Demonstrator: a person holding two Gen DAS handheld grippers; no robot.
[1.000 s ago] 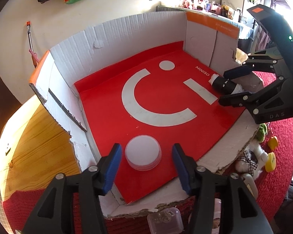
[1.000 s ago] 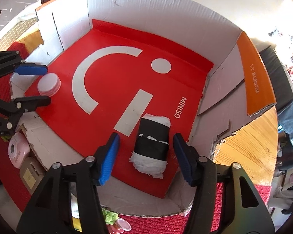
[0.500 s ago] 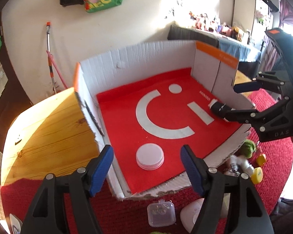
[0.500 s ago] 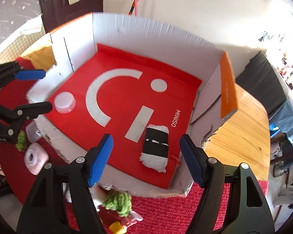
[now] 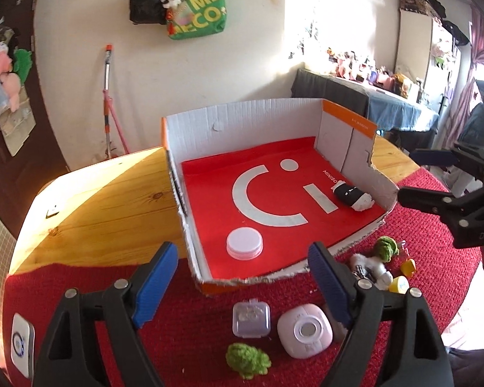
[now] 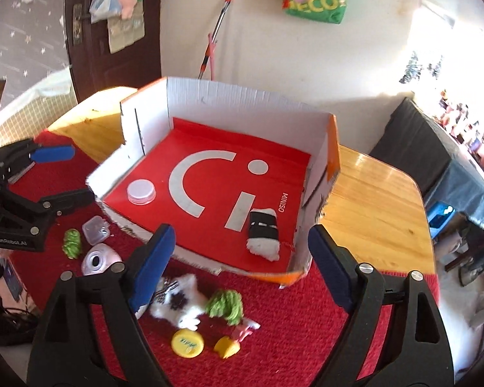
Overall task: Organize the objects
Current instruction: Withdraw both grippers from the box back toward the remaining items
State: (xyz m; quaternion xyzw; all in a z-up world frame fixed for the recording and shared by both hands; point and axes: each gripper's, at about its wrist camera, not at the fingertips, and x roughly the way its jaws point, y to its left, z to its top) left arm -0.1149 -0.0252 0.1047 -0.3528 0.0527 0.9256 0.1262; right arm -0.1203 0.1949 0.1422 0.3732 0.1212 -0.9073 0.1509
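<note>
Both grippers have drawn back from the cardboard box (image 5: 274, 119) since a second ago, when the round white lid (image 5: 244, 244) sat right between the left fingers and the black-and-white roll (image 6: 263, 234) right between the right ones; each thing now lies on the box's red floor, ahead of and apart from the fingers that flanked it.

On the left gripper (image 5: 245, 285) the blue-padded fingers (image 5: 155, 282) are opening, already wide, with nothing pressed between them. Ahead of them lies the lid; below them, on the red mat (image 5: 184, 329), sit a small clear case (image 5: 251, 318), a pink round gadget (image 5: 305, 330) and a green woolly ball (image 5: 247, 360). This gripper points downward at a slant toward the box's near corner.

Likewise opening, the right gripper (image 6: 238, 266) spreads its fingers (image 6: 153, 262) wide around empty air. The roll lies just ahead, inside the box near its right wall. Beneath the fingers rest a fluffy toy (image 6: 180, 303), a yellow cap (image 6: 187, 342) and more green wool (image 6: 226, 303). Bare wooden worktop (image 6: 377, 213) shows to the right.
</note>
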